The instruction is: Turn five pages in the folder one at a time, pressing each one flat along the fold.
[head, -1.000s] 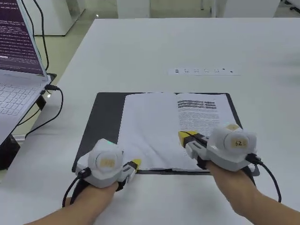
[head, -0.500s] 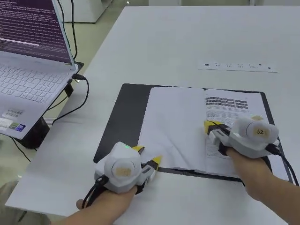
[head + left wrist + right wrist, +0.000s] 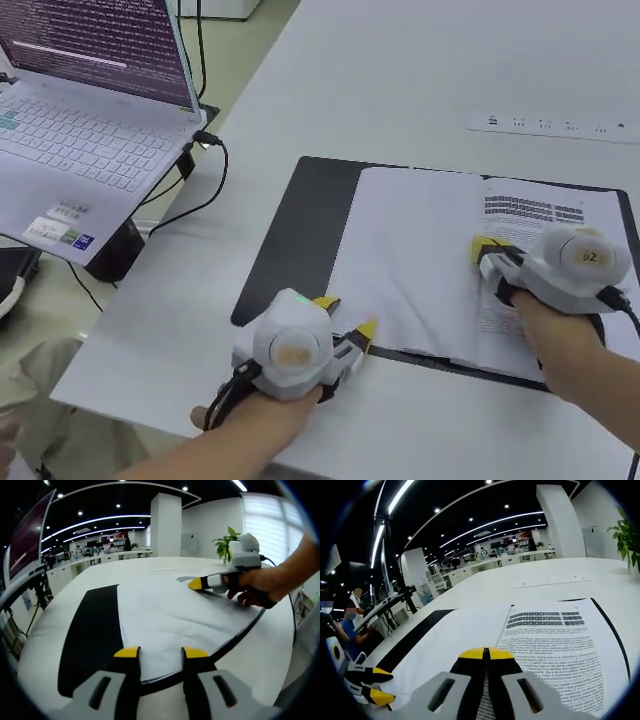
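The folder [image 3: 290,240] lies open and flat on the white table [image 3: 400,80]. Its black cover is exposed ahead and to the left of the left gripper [image 3: 345,315]. Its near edge lies directly in front of that gripper's yellow tips.

An open laptop [image 3: 90,130] stands well to the left of the left gripper, at the table corner. A black cable [image 3: 207,139] is plugged into its side.

The blank page [image 3: 420,250] spans the area between the two grippers. The printed page [image 3: 530,215] lies under and ahead of the right gripper [image 3: 485,250], with its block of text just beyond the tips.

Left gripper [image 3: 161,652]: jaws parted by a moderate gap and holding nothing. The tips are level with the near edge of the folder, at the corner of the blank page.

Right gripper [image 3: 485,653]: jaws closed tip to tip, with nothing between them. The tips are low over the printed page, just beside the fold. In the left gripper view they appear to touch the paper.

A narrow strip of printed labels [image 3: 550,126] lies on the table well beyond the right gripper, past the folder's far edge.
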A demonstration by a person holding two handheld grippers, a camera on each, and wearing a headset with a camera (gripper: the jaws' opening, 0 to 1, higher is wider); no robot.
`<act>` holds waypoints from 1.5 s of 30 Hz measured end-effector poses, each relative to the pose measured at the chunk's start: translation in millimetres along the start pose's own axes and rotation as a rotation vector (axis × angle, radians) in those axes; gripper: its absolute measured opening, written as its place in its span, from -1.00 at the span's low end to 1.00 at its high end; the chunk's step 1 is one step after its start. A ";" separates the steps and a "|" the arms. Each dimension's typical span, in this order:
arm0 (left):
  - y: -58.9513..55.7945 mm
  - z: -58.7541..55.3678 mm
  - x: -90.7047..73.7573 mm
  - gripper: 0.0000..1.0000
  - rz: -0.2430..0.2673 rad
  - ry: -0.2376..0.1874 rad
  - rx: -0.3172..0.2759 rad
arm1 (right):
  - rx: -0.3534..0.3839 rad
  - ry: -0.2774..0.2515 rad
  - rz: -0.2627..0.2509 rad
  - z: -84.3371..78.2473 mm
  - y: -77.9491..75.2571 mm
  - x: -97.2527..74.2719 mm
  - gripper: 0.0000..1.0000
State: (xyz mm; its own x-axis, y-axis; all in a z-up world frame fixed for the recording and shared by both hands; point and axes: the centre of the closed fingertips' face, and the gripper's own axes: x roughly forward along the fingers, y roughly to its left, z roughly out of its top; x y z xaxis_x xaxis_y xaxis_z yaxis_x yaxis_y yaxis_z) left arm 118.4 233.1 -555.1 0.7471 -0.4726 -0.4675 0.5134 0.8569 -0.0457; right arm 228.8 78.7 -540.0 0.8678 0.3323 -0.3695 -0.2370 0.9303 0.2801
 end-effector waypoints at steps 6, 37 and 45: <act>0.3 -0.7 0.2 -0.38 0.006 -0.003 -0.003 | 0.007 -0.010 -0.006 6.8 1.5 6.2 -1.00; 0.8 -1.9 0.3 -0.38 0.011 -0.017 -0.011 | -0.015 -0.016 -0.041 41.4 -19.9 64.3 -1.00; 0.8 -2.0 0.4 -0.38 0.011 -0.020 -0.013 | -0.022 -0.003 -0.063 51.7 -29.3 81.7 -1.00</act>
State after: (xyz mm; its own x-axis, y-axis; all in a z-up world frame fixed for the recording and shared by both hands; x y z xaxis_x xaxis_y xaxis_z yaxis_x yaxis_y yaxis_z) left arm 118.3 234.0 -557.0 0.7607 -0.4672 -0.4506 0.4998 0.8645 -0.0526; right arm 329.3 70.5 -532.5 0.8824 0.2727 -0.3833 -0.1915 0.9525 0.2366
